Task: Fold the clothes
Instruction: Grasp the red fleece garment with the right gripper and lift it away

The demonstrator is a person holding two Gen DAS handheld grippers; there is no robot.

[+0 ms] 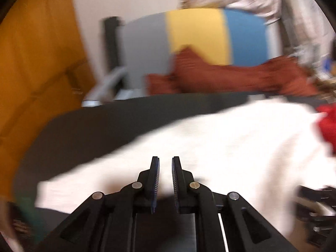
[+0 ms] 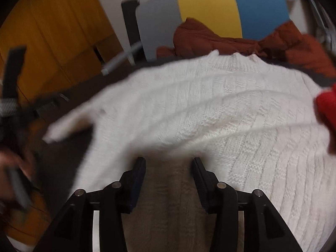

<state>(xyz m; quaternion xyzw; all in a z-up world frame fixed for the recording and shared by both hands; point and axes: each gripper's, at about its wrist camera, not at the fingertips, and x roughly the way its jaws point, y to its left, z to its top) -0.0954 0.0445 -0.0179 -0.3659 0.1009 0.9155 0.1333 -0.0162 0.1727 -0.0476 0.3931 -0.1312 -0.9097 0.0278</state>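
Right wrist: white sweater point(image 2: 220, 113), no writing legible.

Your two wrist cameras look forward, low and close over the white sweater point(image 2: 220, 113). Both share the striped chair point(image 1: 199, 35) beyond.

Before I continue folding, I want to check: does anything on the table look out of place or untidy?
The white sweater lies rumpled, with long ridges across its body and one sleeve stretched out sideways. A red garment touches its edge, and a rust-brown garment sits bunched behind it.
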